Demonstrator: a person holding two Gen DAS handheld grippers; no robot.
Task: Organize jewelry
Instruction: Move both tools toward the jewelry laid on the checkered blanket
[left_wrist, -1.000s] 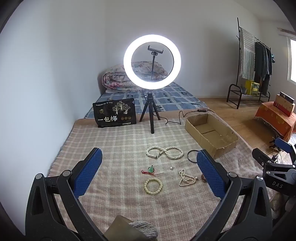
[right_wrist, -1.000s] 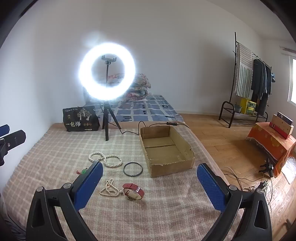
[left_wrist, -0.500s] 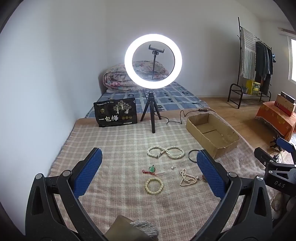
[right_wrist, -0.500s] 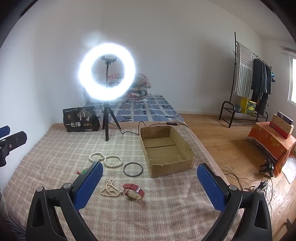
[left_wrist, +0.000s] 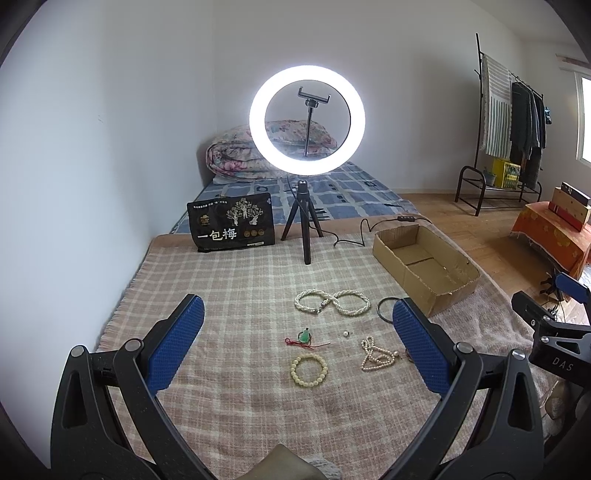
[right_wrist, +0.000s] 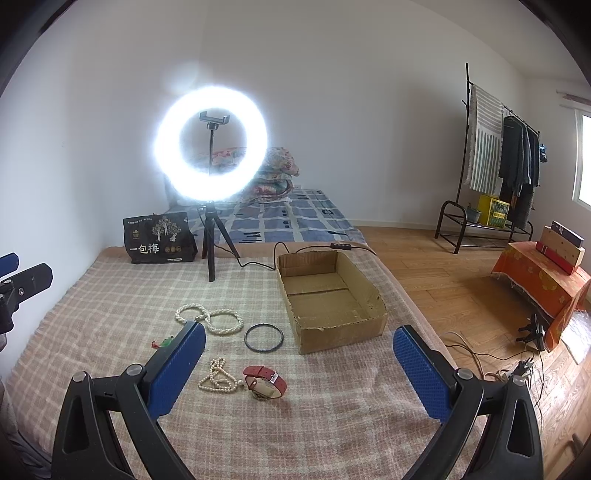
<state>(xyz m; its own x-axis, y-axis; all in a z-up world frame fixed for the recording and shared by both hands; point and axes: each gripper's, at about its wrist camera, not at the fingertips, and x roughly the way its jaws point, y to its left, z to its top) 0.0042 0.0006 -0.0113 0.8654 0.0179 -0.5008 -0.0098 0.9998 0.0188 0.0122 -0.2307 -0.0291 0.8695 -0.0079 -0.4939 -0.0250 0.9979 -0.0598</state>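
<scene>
Both tools are held raised above the plaid blanket (left_wrist: 240, 288) with nothing between their pads. The left gripper (left_wrist: 297, 347) is spread wide, and the right gripper (right_wrist: 299, 369) likewise – a stance judged to suit surveying the pieces before a first pick.

The jewelry is laid loose on the blanket, apart from one another, presumably so that each piece can be taken singly. A twisted pearl necklace (left_wrist: 332, 301) lies in a figure-eight, with a dark bangle (right_wrist: 264, 338) just beside it. Nearer the grippers lie a cream bead bracelet (left_wrist: 309, 370), a jade pendant on red cord (left_wrist: 304, 336), a bunched pearl strand (right_wrist: 218, 378) and a red-strapped watch (right_wrist: 265, 382). An open cardboard box (right_wrist: 369, 321) stands to the right of them with nothing visible inside – judged to be the intended container.

In the left view the watch is hidden behind the blue pad, and the bangle is partly cut off. A small pale item (left_wrist: 346, 333) cannot be identified. The ring light (right_wrist: 210, 146) is blown out in the right view.
</scene>
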